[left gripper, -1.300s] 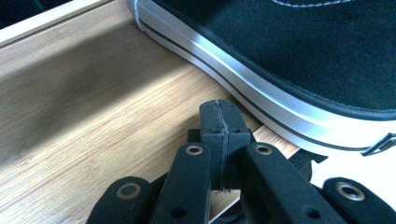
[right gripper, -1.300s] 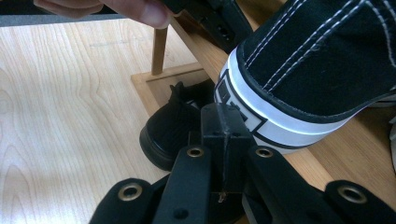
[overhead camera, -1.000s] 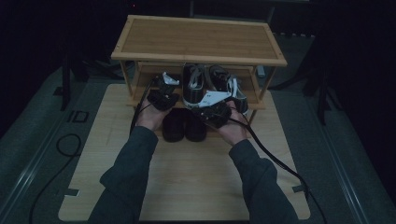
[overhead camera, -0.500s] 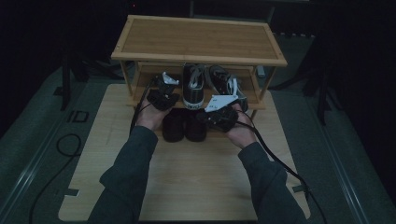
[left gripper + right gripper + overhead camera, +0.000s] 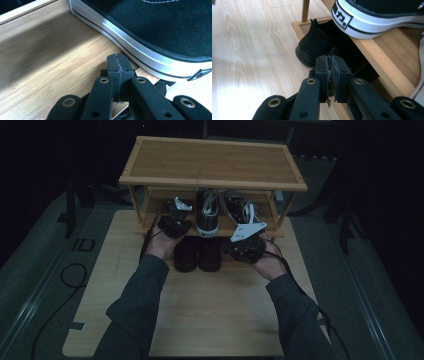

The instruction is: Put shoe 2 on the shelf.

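Down low, both black tools, left (image 5: 117,65) and right (image 5: 331,65), sit closed and empty beside a canvas sneaker (image 5: 160,27) with a ribbed rubber sole.

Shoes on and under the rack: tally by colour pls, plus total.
Black with white soles, on the rack's middle shelf: 2
All black, on the board below: 2
Total: 4

The right gripper (image 5: 240,234) is drawing back from the sneaker (image 5: 239,210) on the shelf (image 5: 226,226), its jaws parting by a sliver, nothing between them.
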`<state>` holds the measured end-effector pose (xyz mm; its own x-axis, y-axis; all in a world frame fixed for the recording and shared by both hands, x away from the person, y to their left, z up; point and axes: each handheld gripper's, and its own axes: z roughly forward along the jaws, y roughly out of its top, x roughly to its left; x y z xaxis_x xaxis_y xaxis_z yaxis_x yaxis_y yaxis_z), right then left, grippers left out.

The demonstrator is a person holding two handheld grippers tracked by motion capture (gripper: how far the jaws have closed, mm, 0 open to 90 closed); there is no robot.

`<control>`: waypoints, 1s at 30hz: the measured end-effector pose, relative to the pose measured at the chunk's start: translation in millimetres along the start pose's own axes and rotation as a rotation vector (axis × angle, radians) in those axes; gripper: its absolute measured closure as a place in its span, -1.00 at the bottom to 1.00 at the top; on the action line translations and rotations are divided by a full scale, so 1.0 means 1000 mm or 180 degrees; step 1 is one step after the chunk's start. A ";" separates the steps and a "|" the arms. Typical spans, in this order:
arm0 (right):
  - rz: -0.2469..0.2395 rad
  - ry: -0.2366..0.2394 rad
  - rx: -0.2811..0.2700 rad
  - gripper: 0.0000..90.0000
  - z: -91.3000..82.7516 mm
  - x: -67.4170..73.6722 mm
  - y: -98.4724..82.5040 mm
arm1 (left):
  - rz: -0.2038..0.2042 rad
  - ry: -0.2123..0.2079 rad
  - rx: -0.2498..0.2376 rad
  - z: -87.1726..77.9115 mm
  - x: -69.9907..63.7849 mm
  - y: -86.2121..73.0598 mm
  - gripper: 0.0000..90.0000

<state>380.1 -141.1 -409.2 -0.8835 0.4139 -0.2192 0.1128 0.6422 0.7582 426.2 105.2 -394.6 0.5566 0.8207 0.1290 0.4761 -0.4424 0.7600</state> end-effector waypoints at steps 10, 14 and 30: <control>0.0047 0.0023 0.0007 0.86 -0.012 -0.005 -0.009 | -0.0023 -0.0024 -0.0001 0.000 0.001 0.000 1.00; 0.0046 0.0039 0.0033 0.90 -0.016 -0.007 -0.012 | -0.0026 -0.0033 0.0001 0.000 0.002 0.000 1.00; -0.0012 0.0131 0.0054 0.92 -0.027 -0.013 -0.017 | -0.0045 -0.0053 -0.0014 0.000 0.002 -0.001 1.00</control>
<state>376.9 -175.2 -402.9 -0.9019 0.3848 -0.1963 0.1168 0.6548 0.7467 427.4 107.5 -394.9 0.5610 0.8208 0.1076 0.4810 -0.4290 0.7646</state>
